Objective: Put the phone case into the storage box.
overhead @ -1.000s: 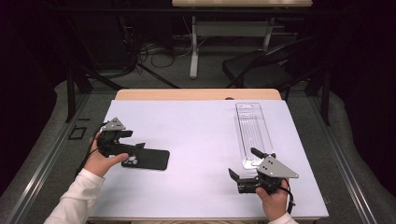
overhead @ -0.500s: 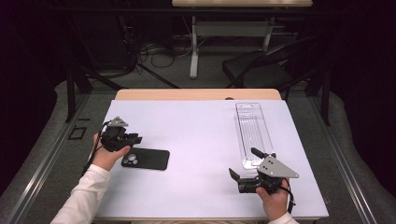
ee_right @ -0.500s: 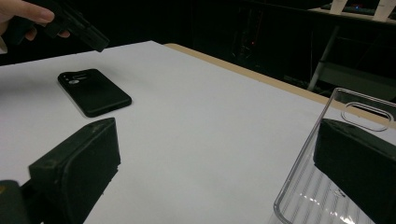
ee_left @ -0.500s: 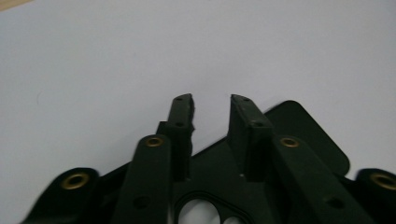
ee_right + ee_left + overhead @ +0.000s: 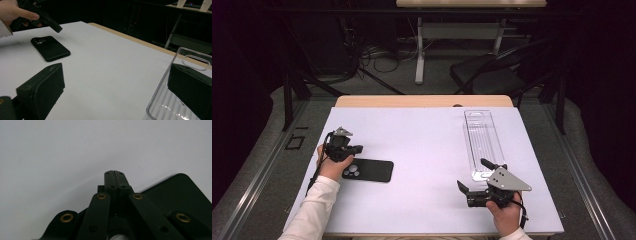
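Note:
A black phone (image 5: 367, 170) lies flat on the white table, camera side up, at the left. My left gripper (image 5: 357, 148) hovers just behind the phone's left end, shut with nothing between its jaws. In the left gripper view the closed jaw tips (image 5: 114, 173) point at bare table, and the phone's corner (image 5: 180, 192) lies to their right. My right gripper (image 5: 474, 176) stands open near the front right, beside the near end of a clear plastic tray (image 5: 484, 142). In the right gripper view its wide-apart pads (image 5: 42, 87) frame the table, with the phone (image 5: 50, 47) and left gripper (image 5: 56, 27) far off.
The clear tray (image 5: 185, 82) runs lengthwise along the table's right side, its near end close to my right jaw. A wooden strip (image 5: 422, 101) borders the table's far edge. Beyond it stand a dark chair (image 5: 492, 75) and cables on the floor.
My left gripper has pulled back off the phone's left end, moving slightly left and away. The phone and the right gripper have stayed put.

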A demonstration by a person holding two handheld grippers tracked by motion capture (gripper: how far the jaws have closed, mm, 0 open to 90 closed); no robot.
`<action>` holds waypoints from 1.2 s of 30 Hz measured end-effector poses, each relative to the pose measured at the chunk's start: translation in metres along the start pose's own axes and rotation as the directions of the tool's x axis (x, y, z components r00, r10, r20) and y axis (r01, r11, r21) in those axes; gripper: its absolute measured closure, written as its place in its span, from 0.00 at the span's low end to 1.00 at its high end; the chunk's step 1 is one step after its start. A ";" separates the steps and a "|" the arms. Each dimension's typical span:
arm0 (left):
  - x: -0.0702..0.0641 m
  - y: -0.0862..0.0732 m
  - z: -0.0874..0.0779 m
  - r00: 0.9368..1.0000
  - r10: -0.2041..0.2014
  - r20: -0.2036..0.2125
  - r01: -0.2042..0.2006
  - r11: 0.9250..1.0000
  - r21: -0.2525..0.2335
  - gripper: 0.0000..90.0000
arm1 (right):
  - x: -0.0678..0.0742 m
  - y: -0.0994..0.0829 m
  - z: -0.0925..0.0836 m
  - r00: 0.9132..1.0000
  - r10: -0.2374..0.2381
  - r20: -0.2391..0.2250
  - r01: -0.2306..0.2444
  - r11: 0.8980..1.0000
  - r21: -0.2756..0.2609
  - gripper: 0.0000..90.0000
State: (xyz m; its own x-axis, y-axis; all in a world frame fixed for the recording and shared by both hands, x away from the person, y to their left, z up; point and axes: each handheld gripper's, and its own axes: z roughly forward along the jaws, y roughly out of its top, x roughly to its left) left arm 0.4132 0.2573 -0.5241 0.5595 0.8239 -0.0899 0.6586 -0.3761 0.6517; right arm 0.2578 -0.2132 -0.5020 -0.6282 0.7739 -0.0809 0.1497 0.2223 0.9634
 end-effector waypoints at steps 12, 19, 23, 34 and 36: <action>0.008 -0.010 0.014 0.999 -0.027 -0.019 0.028 0.999 0.027 1.00 | 0.000 -0.001 0.000 1.000 -0.016 -0.004 0.016 1.000 0.005 0.01; 0.012 -0.014 0.017 0.999 -0.039 -0.022 0.040 0.998 0.042 1.00 | 0.000 -0.002 0.001 1.000 -0.017 -0.011 0.017 1.000 0.007 0.01; 0.012 -0.015 0.017 0.999 -0.040 -0.021 0.041 0.998 0.055 1.00 | 0.000 -0.002 0.001 1.000 -0.018 -0.011 0.018 1.000 0.008 0.01; 0.014 -0.020 0.015 0.999 -0.048 -0.012 0.049 0.996 0.068 1.00 | -0.001 -0.002 0.000 1.000 -0.016 -0.010 0.016 1.000 0.008 0.01; 0.014 -0.022 0.014 0.999 -0.053 -0.007 0.054 0.996 0.070 1.00 | -0.001 -0.002 0.000 1.000 -0.013 -0.008 0.013 1.000 0.006 0.01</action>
State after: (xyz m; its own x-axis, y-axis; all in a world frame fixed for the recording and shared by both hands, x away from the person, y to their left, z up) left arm 0.4137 0.2712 -0.5498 0.5203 0.8456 -0.1196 0.7214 -0.3603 0.5914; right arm 0.2582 -0.2145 -0.5035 -0.6365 0.7659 -0.0915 0.1456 0.2358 0.9608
